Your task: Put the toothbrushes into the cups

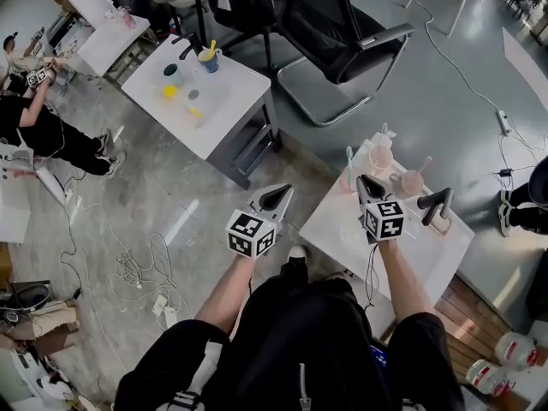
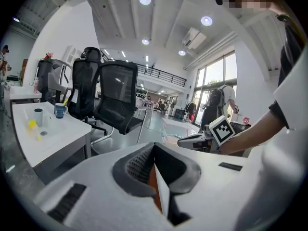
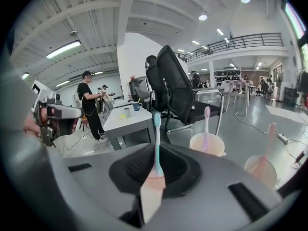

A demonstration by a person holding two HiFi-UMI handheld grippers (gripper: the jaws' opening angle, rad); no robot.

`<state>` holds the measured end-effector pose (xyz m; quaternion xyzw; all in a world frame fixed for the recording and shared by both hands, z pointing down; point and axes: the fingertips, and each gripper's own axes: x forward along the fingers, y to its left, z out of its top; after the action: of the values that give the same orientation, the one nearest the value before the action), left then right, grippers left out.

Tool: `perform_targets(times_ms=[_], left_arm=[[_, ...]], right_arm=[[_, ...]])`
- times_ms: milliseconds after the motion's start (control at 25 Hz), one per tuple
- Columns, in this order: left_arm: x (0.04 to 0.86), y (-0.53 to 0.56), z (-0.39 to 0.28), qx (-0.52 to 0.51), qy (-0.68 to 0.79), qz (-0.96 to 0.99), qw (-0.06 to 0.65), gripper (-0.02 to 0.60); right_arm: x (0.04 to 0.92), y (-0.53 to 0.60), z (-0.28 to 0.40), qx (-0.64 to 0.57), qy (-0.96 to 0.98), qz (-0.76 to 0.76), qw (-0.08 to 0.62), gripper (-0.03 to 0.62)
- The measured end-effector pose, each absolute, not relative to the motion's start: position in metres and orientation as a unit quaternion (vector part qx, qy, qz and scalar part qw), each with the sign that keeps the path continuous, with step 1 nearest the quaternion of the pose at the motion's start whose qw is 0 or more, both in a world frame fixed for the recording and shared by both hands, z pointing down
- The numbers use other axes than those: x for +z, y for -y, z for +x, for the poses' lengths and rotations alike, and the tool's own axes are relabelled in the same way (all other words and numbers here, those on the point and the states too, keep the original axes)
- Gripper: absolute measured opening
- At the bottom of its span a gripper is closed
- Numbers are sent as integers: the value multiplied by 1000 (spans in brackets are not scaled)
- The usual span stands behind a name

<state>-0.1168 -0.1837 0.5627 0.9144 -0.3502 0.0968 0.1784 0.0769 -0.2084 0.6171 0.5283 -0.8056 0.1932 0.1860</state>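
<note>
My right gripper is shut on the lower handle of a teal toothbrush, which stands upright, head up. It hangs over the near left part of the small white table, by a pinkish cup. Beyond stand two more pink cups. One holds a purple toothbrush; the other holds a pink toothbrush. My left gripper is shut and empty, in the air left of that table.
A black-handled tool lies on the small table's right side. A larger white table with a blue mug and small items stands further back, with black office chairs behind. Cables lie on the floor; a person works at far left.
</note>
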Motion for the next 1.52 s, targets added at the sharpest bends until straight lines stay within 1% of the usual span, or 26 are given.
perform_targets(times_ms=[160,400,800,1040,1280,1520], left_arm=[[553,174,-87,99,325,925,168,0],[540,155,-24,103,267,946,150,0],[514,114,90,107,161,973,125,0],[511,89,151,108,110,981,115,0],[506,68,186,107,83,984,112,0],[507,52,194,105,78,985,115,0]], right_arm=[[592,187,93,181,800,553,146,5],[568,142,140,181,771,603,95,5],[540,49,241,169,697,694,62,5],[528,-3,289,159,653,739,46,5],[518,-32,315,155,635,756,34,3],[515,-48,319,149,633,759,36,3]])
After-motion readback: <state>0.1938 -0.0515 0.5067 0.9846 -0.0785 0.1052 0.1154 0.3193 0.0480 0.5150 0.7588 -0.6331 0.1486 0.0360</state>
